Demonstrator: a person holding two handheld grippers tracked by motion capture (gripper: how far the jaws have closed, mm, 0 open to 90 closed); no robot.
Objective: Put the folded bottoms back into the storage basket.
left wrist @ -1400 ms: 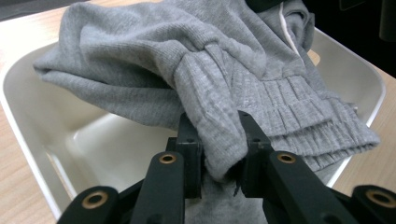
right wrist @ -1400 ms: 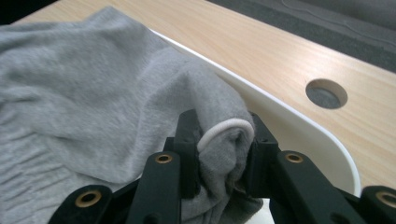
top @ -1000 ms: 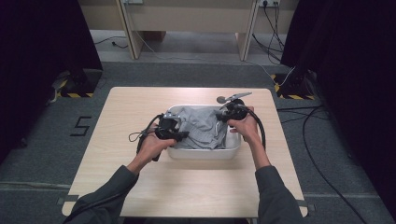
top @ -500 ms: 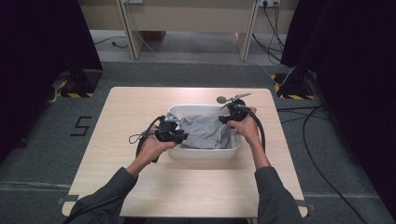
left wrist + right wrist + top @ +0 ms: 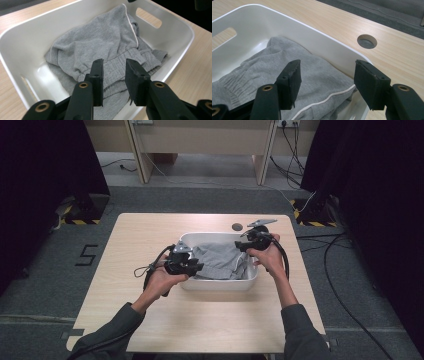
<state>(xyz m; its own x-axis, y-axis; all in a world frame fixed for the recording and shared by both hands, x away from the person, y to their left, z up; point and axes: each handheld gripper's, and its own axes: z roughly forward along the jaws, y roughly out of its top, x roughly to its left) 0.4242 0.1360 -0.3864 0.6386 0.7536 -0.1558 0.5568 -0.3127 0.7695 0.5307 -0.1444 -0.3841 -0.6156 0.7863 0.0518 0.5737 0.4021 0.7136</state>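
One white basket (image 5: pixel 220 285); one grey garment (image 5: pixel 217 260); two hand-held grippers: left (image 5: pixel 197 267), right (image 5: pixel 241 246); one table (image 5: pixel 150 235).

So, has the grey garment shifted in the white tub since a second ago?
Yes: the grey garment has dropped below the white tub's rim, exposing its far wall.

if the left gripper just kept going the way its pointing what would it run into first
Most likely the grey garment lying in the white bin. The left gripper, its jaws just opening with nothing clamped, aims at the ribbed waistband straight ahead. Depth is hard to judge, but nothing stands between.
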